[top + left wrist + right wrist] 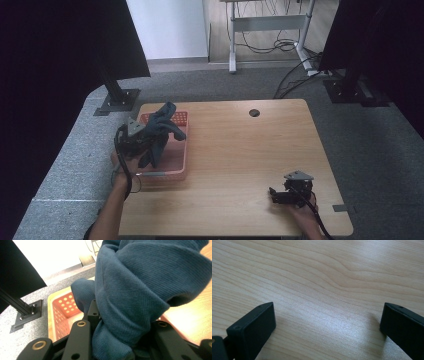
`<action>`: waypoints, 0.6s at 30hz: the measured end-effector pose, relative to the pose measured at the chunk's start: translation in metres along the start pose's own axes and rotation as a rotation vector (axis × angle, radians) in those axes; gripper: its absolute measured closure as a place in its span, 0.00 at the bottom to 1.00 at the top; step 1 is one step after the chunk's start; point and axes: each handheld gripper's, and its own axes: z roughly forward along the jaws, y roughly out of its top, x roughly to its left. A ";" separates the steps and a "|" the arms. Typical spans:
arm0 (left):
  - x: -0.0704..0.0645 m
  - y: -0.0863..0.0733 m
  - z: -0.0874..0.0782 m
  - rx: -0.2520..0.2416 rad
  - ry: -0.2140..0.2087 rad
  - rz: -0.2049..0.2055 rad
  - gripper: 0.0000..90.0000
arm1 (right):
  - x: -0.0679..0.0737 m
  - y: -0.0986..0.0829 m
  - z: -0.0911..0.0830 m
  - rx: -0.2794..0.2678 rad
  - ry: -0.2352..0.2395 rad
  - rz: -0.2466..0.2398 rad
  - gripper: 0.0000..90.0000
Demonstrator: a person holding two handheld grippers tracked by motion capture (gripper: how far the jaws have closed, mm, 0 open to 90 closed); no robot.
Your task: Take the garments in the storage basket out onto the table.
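Cloth, dark blue (161,131), hangs bunched above the pink basket (183,165), pinched in our left gripper's (112,340) fingers. Our right gripper (278,195) rests on the wooden surface (240,150), fingers spread, empty. We should lower slowly, centred over the basket, before releasing.

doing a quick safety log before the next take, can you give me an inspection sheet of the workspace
surface: light wooden table, bare grain in front of the right gripper, a round hole near the far edge
job's things: dark blue cloth bunched and lifted over the pink perforated basket at the table's left
clutter: nothing seen
grippers: left gripper shut on the cloth; right gripper open, low over the table, holding nothing
cables: a black cable trails from the right gripper; loose cables on the floor beyond the table
surroundings: grey carpet, black stand base, white desk frame
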 end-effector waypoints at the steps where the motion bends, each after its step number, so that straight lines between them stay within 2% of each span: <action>1: 0.000 0.001 -0.001 -0.002 -0.002 0.001 0.73 | 0.000 0.000 0.000 0.000 0.000 0.000 0.00; 18: -0.006 0.012 -0.013 -0.043 -0.012 0.020 0.72 | 0.000 0.000 0.000 0.000 0.001 -0.002 0.00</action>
